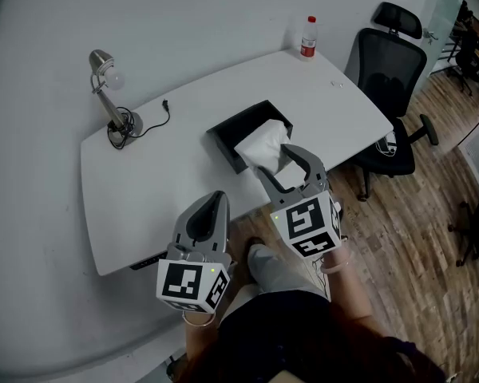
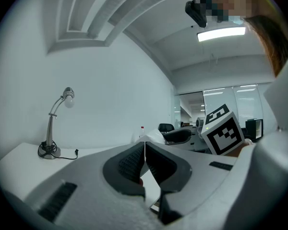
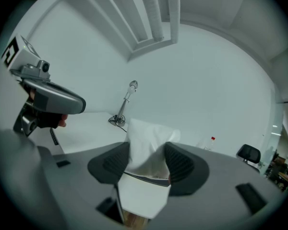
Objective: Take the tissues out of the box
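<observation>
A black open box (image 1: 233,128) lies in the middle of the white table (image 1: 144,182). A white wad of tissues (image 1: 263,144) stands over the box's near right corner, and my right gripper (image 1: 276,159) is shut on it. In the right gripper view the tissues (image 3: 146,140) fill the gap between the two pads and stick up above them. I cannot tell whether the wad still touches the box. My left gripper (image 1: 214,199) hangs over the table's near edge, left of the box. In the left gripper view it (image 2: 144,145) is shut with nothing in it.
A desk lamp (image 1: 112,94) with its cord and plug (image 1: 166,104) stands at the table's far left. A bottle with a red cap (image 1: 308,37) is at the far edge. A black office chair (image 1: 391,70) sits right of the table on the wooden floor (image 1: 415,238).
</observation>
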